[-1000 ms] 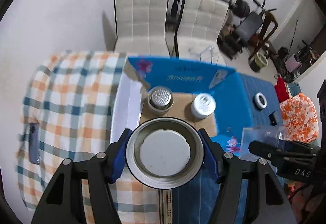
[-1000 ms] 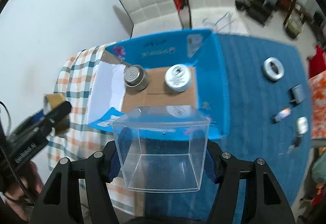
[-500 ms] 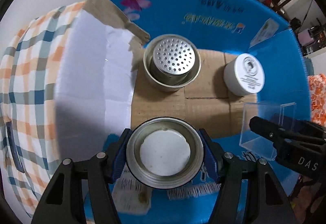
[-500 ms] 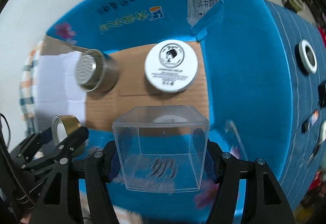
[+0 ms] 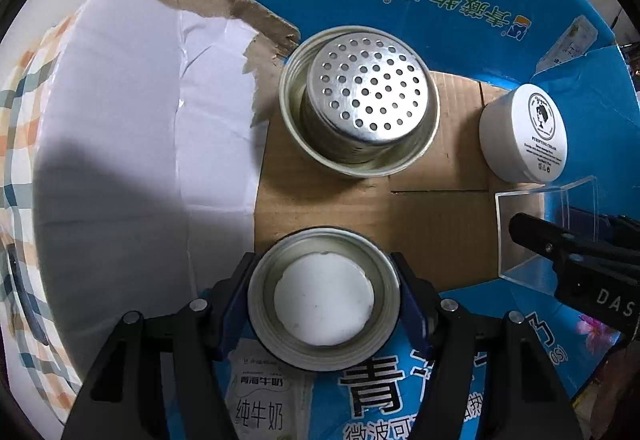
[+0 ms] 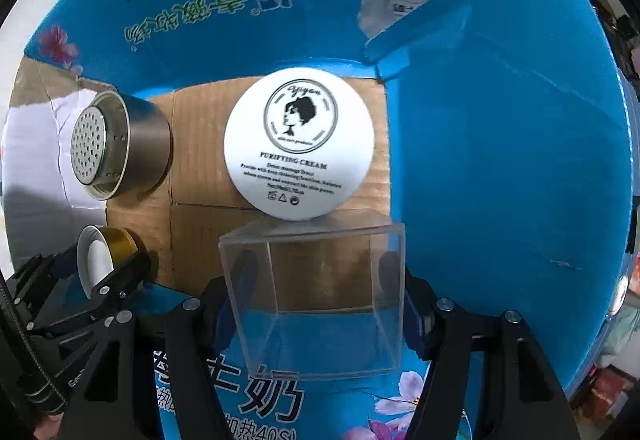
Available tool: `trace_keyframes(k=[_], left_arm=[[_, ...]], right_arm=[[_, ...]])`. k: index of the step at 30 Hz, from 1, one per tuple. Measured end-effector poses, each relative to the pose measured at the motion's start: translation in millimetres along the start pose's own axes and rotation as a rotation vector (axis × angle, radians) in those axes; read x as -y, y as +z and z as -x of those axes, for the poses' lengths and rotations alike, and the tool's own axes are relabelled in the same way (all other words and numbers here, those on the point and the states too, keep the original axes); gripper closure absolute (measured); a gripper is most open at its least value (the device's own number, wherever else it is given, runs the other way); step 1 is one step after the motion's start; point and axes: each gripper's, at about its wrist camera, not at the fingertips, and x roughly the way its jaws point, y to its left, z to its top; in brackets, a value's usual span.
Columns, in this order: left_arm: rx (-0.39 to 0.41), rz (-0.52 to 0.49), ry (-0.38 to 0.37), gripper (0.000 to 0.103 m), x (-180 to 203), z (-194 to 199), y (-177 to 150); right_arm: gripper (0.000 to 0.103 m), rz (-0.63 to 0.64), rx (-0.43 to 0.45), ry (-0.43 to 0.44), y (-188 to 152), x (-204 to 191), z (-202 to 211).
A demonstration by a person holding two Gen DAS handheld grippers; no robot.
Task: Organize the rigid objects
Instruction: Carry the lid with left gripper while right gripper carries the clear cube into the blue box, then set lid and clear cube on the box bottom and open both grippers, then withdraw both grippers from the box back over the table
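A gold lid (image 5: 324, 296) is gripped by the left gripper (image 5: 325, 298) and a clear box (image 6: 316, 296) by the right gripper (image 6: 318, 300), both near the front edge inside the blue carton (image 6: 500, 160).

right claw (image 6: 322, 304) grips clear box (image 6: 316, 300) | cream jar (image 6: 299, 144) just beyond | inside carton (image 6: 500, 144)
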Motion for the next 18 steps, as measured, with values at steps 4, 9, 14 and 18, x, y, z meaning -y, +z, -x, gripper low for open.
trace_keyframes(k=[4,9,14,18], left_arm=[[-0.011,-0.003,0.014,0.041,0,4,-7],[-0.006,0.018,-0.002,0.040,-1,17,-10],[0.036,0.003,0.044,0.000,1,51,-21],[0.102,0.026,0.046,0.000,-3,83,-35]], right_arm=[[0.029,0.022,-0.031,0.016,-2,-2,0],[0.017,0.022,-0.007,0.042,-6,-4,11],[0.016,0.042,0.033,0.025,-16,3,32],[0.007,0.063,0.086,0.017,-29,13,58]])
